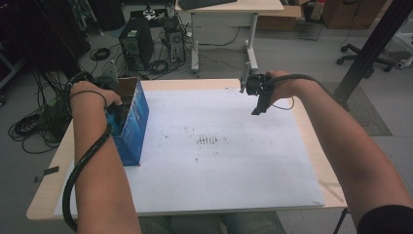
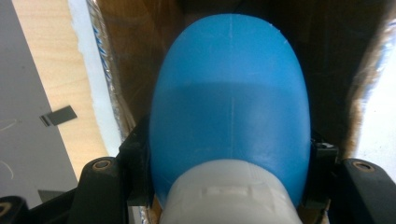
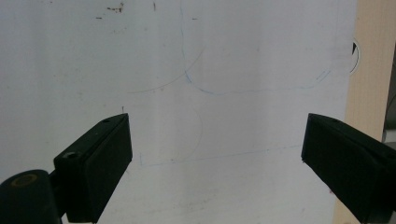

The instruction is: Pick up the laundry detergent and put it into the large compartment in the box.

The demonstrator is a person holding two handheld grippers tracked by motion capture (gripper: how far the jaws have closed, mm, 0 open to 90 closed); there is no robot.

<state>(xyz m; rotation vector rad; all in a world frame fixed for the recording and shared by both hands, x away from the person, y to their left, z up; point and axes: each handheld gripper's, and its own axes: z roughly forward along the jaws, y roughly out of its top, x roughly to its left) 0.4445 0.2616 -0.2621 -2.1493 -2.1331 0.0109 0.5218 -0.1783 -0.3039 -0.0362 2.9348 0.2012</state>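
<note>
On my bench's white sheet (image 1: 229, 165) stands the open blue cardboard box (image 1: 132, 124). Inside it, my left claw (image 2: 229, 186) clamps a blue plastic bottle (image 2: 229, 107). Well right of the box, my right claw (image 3: 215, 158) hangs wide open, empty.

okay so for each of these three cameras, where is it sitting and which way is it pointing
High view: above the person's side, looking forward and down on the table; both forearms, left gripper in the blue box, right gripper.
Left gripper view: on the left gripper, looking into the box; its jaws clamp a blue bottle.
Right gripper view: on the right gripper, facing down at the white sheet; jaws open, empty.
Shared: high and left gripper views both show the box.
</note>
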